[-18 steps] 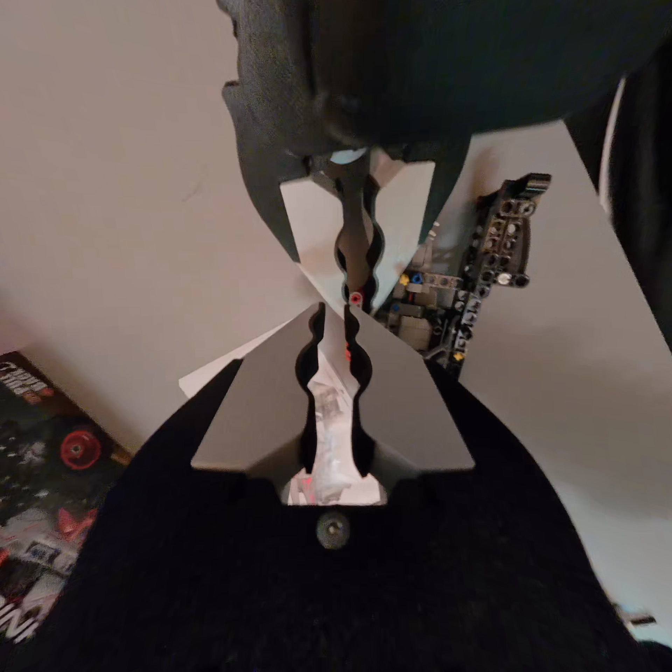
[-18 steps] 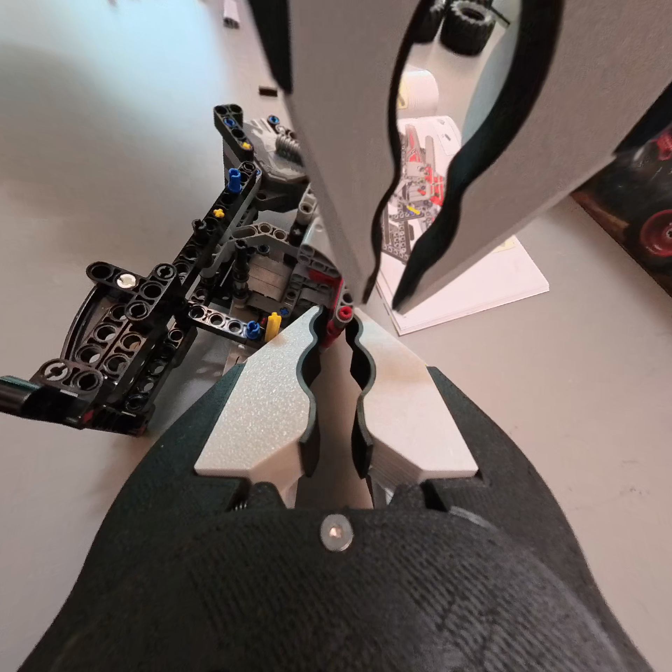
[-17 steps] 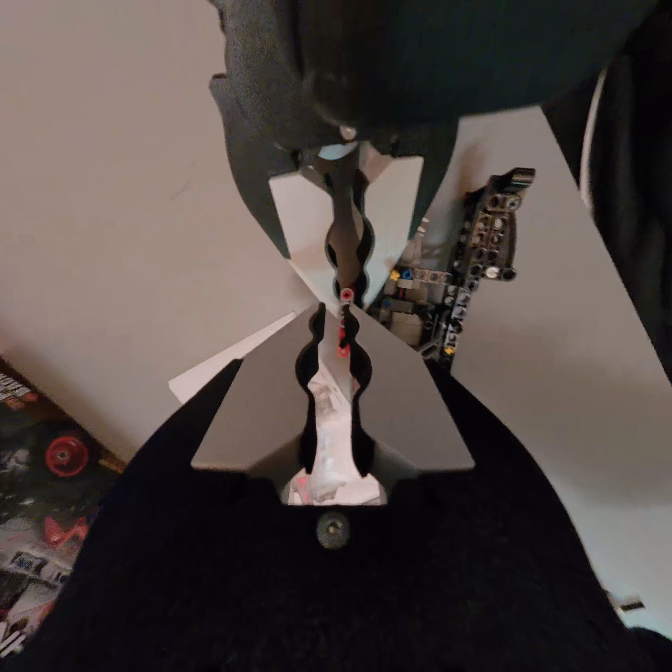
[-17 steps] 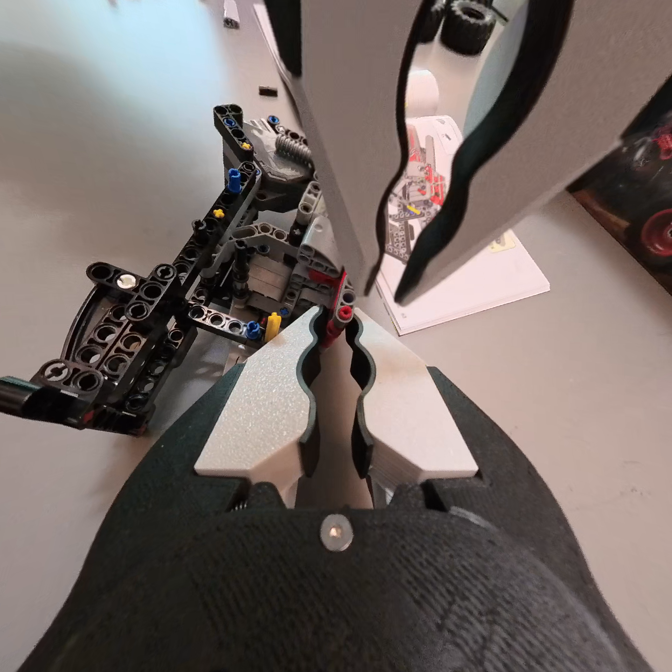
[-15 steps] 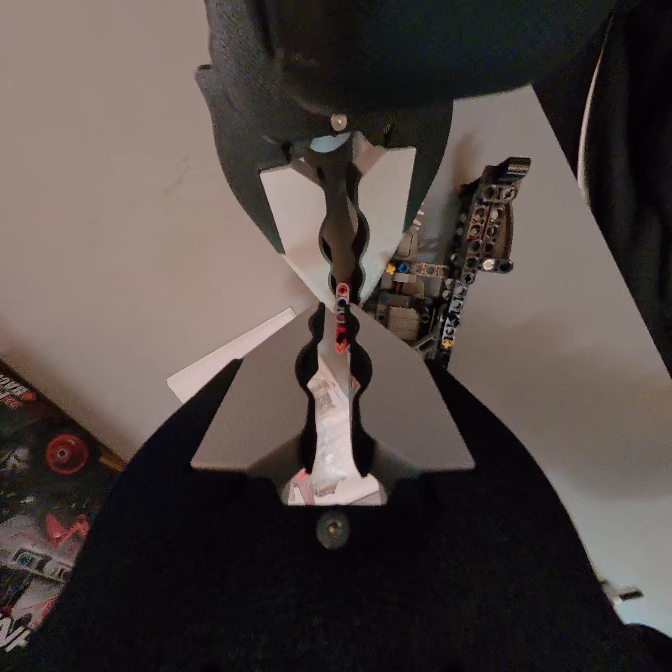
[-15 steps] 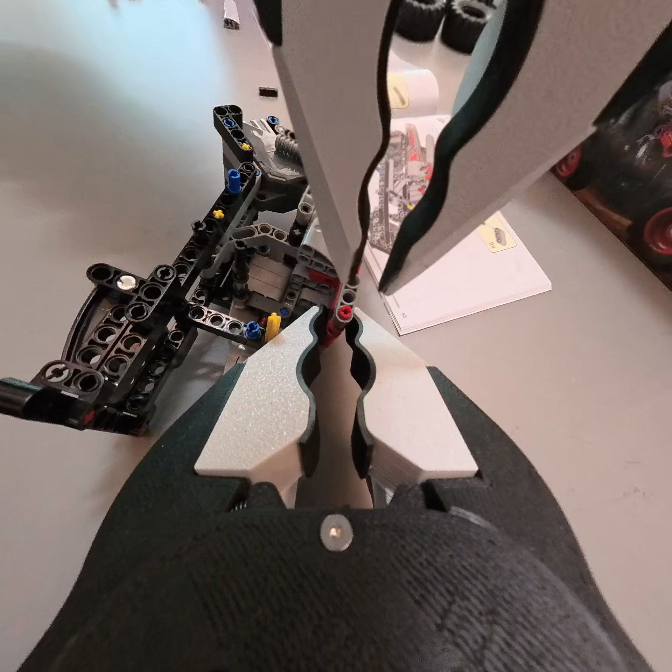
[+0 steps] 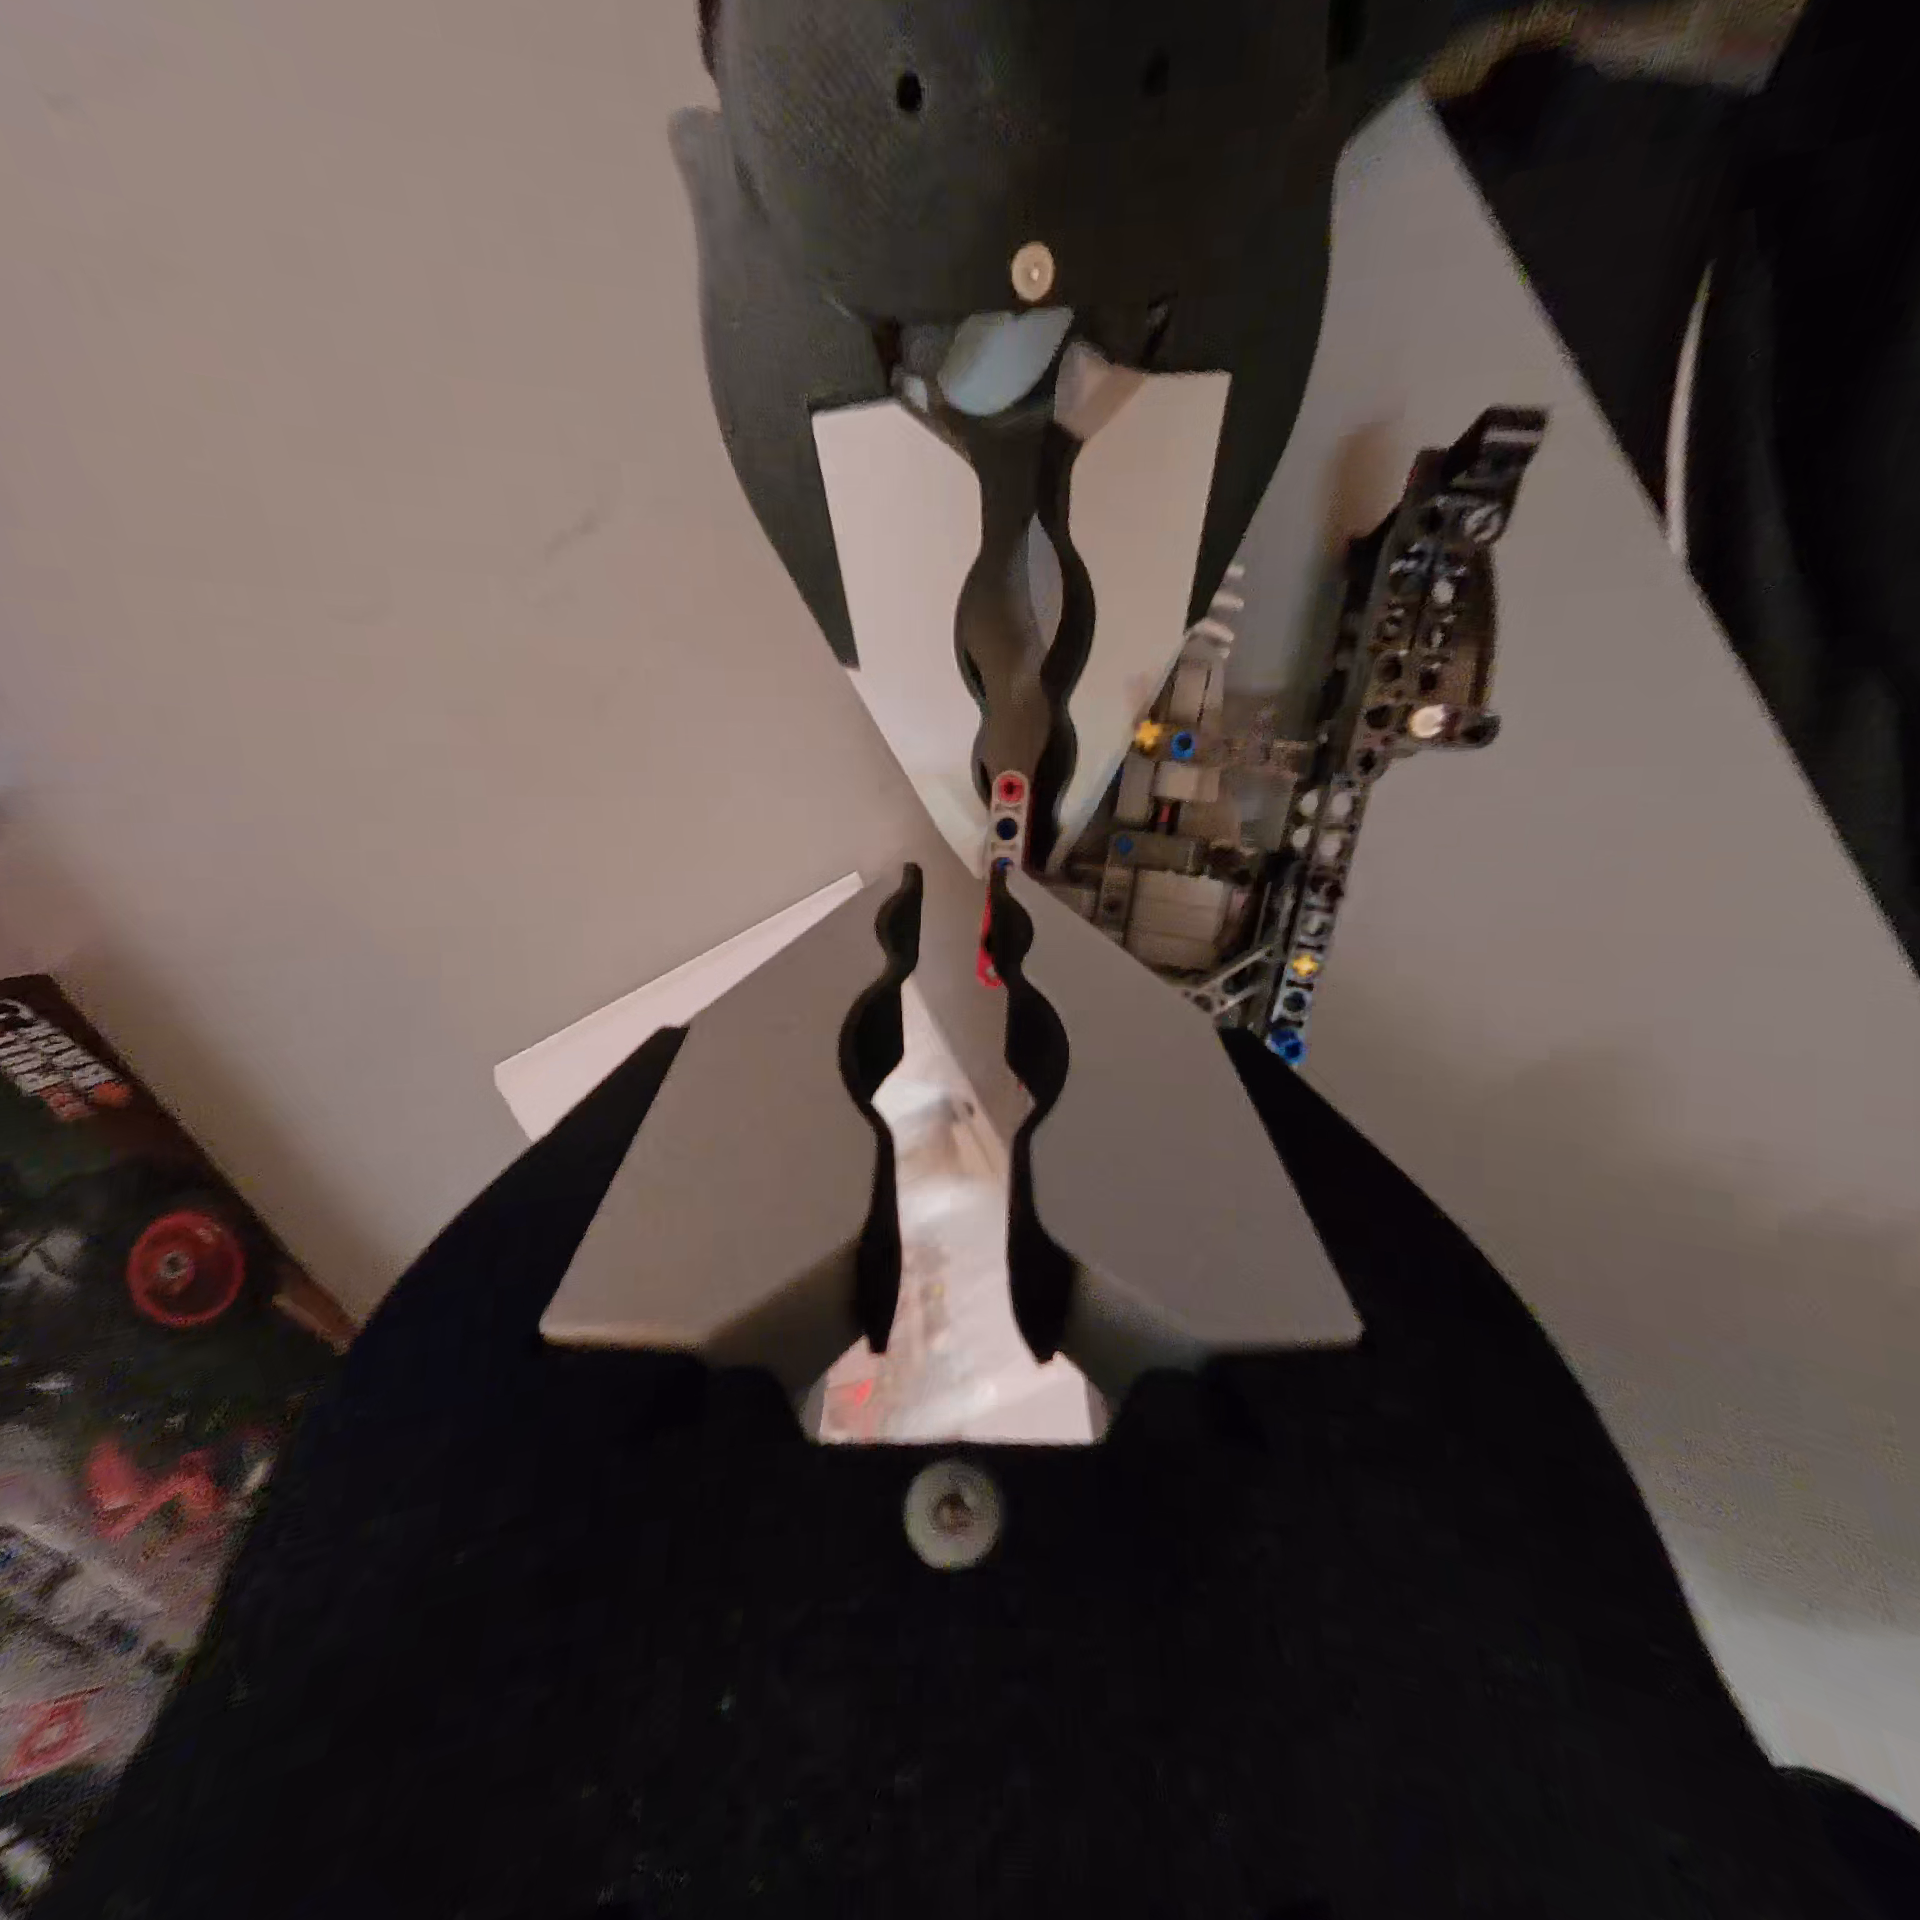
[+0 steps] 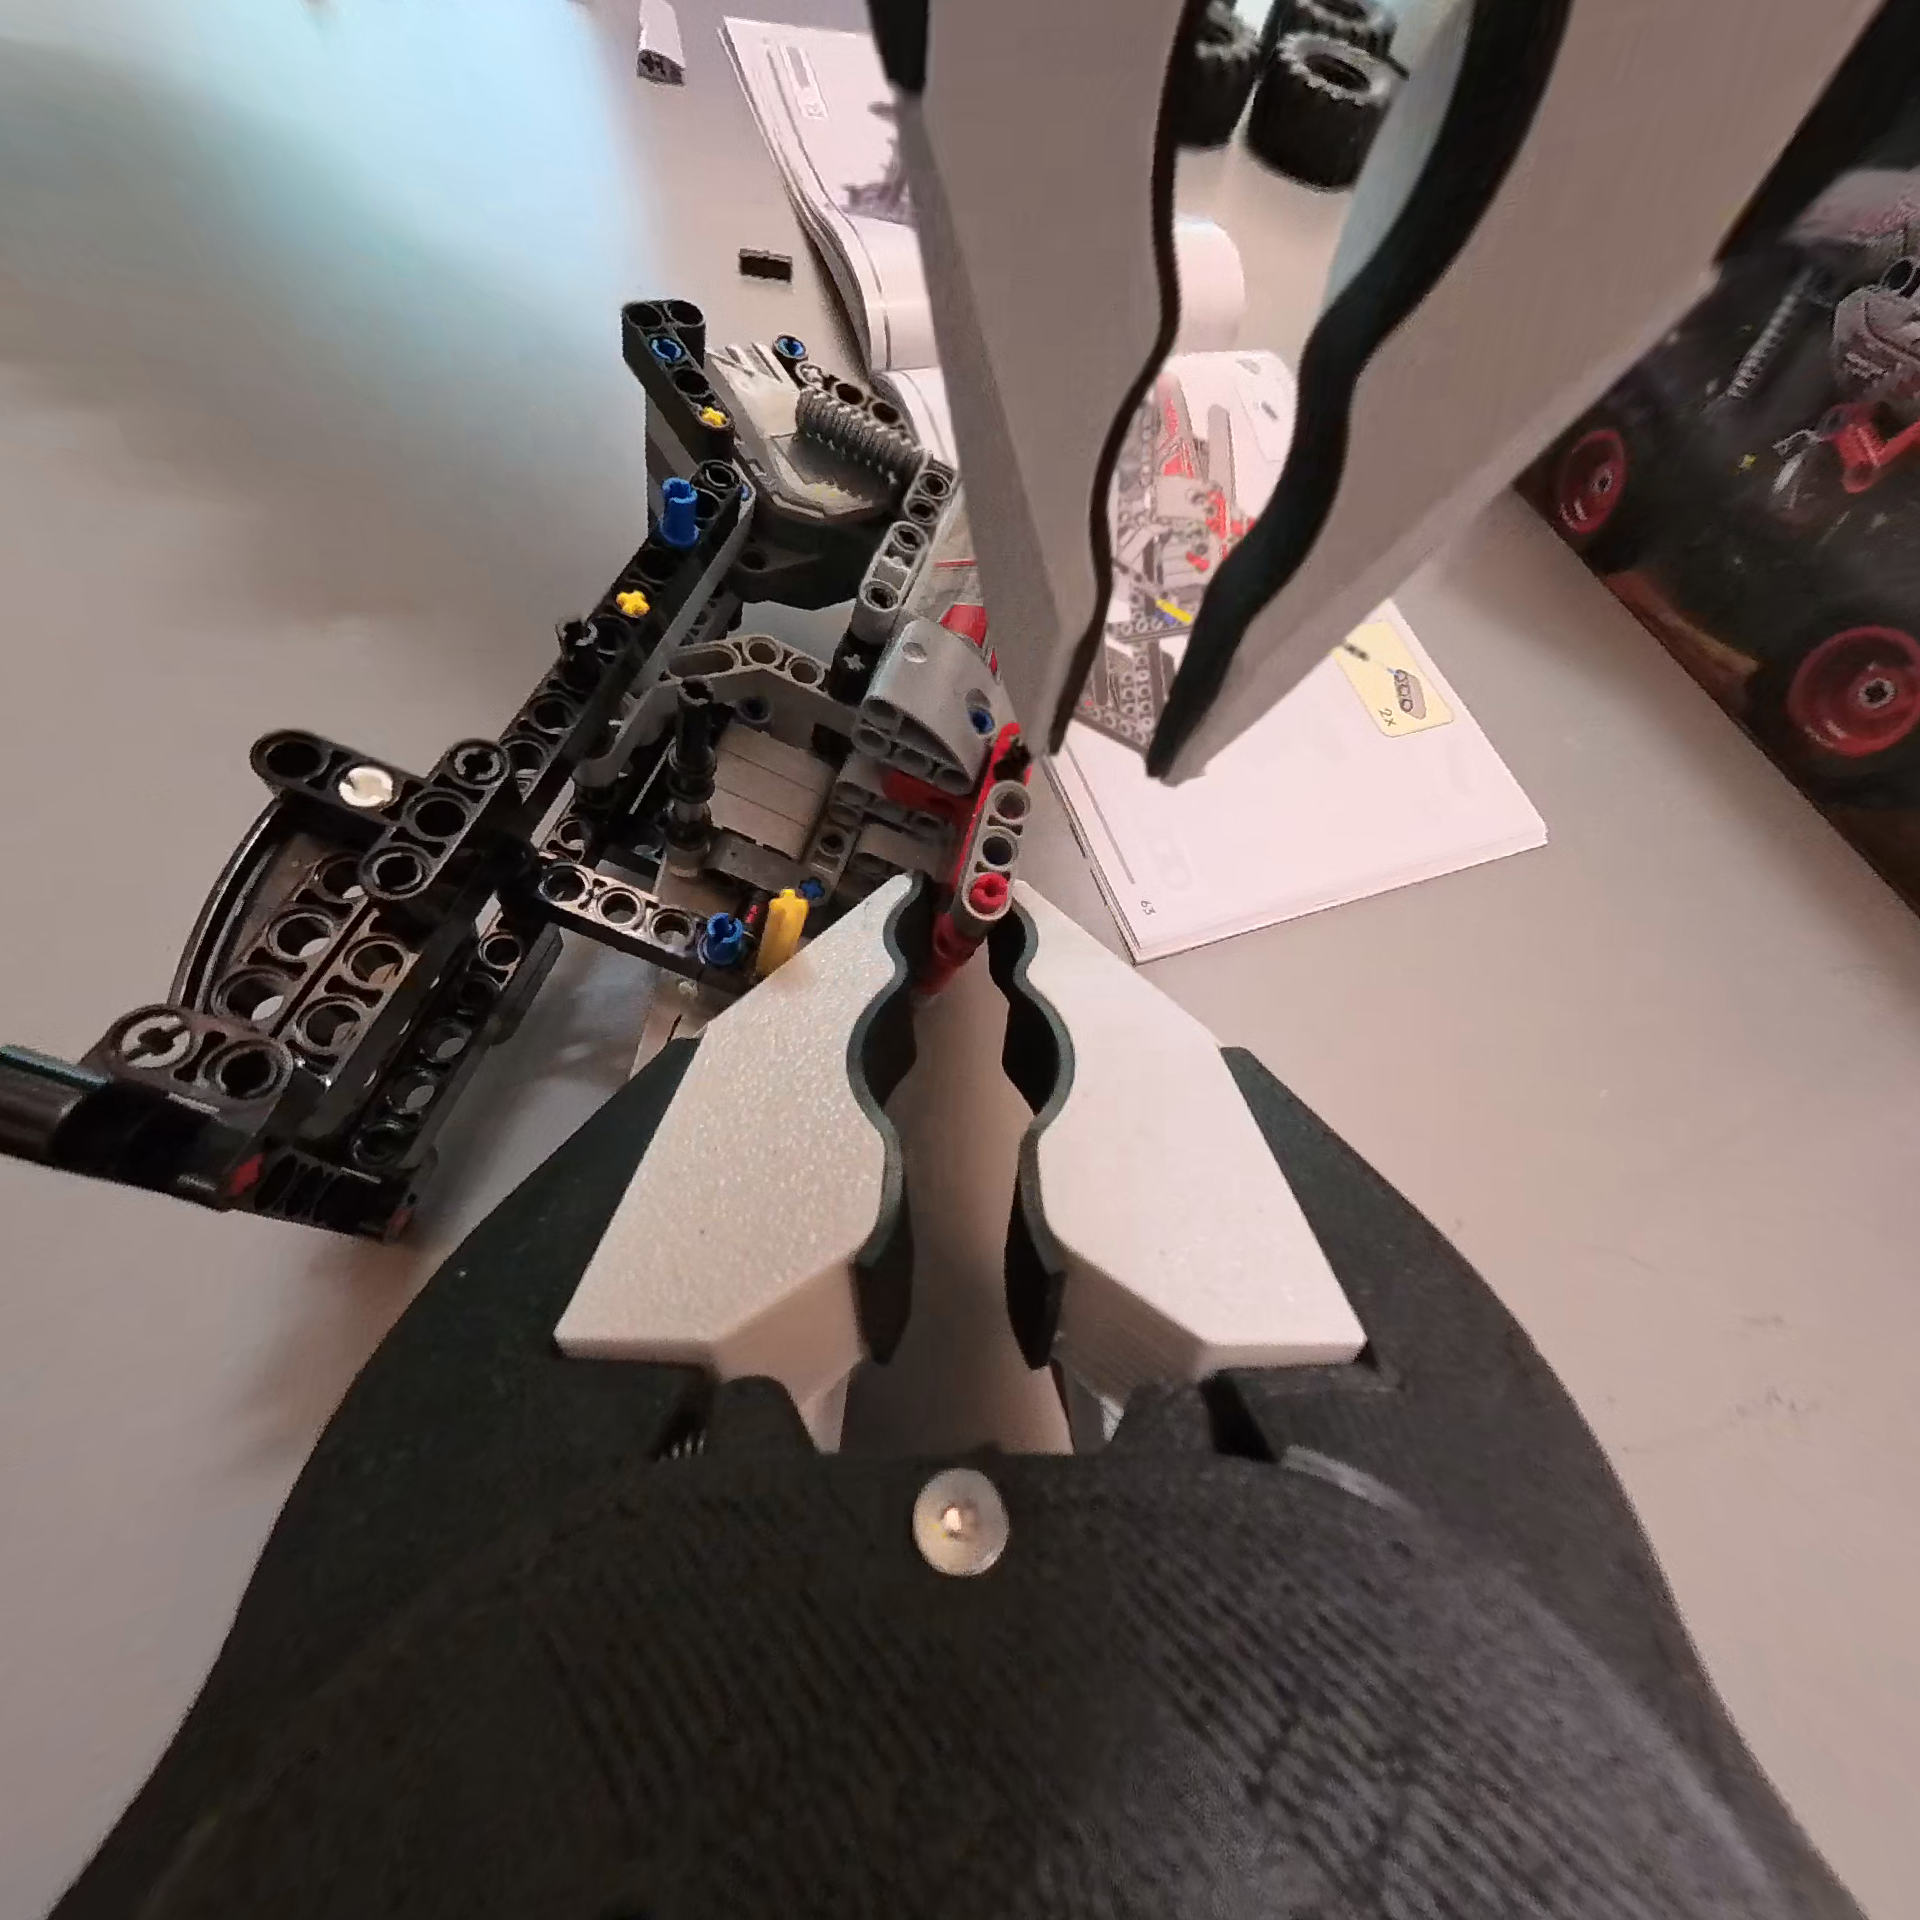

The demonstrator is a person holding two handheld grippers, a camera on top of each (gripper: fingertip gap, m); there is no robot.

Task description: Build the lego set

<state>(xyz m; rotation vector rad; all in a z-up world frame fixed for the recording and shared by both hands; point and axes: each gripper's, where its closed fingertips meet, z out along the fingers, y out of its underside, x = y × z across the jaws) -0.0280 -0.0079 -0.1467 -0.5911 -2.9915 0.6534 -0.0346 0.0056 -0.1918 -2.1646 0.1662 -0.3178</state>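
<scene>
I am pinching a small grey beam [image 8: 992,847] with 3 holes, a red pin in its nearest hole, together with a red piece [image 8: 951,940] just under it, at the tips of my right gripper [image 8: 961,904]. The jaws there are closing on that little stack, which is sticking out toward 12 o'clock from the tips. In the left wrist view the same grey beam [image 7: 1006,826] is hanging at the tip of the right gripper [image 7: 1023,821], with the red piece [image 7: 987,940] just below it.

My left gripper [image 7: 954,888] is facing the right one tip to tip. Its jaws are standing apart with a clear gap and are gripping nothing. In the right wrist view it [image 8: 1107,764] is reaching in from 12 o'clock, its nearer tip just beside the far end of the grey beam; I cannot tell whether they are touching.

The half-built black and grey lego chassis [image 8: 499,810] is lying on the pale table [image 8: 1558,1143] at 10 o'clock of my right tips, its near edge just behind the held pieces. An open instruction booklet [image 8: 1299,821] is lying at 1 o'clock. The set's box [image 8: 1787,582] is sitting at 2 o'clock, and 2 black tyres [image 8: 1309,94] are standing at the far edge.
</scene>
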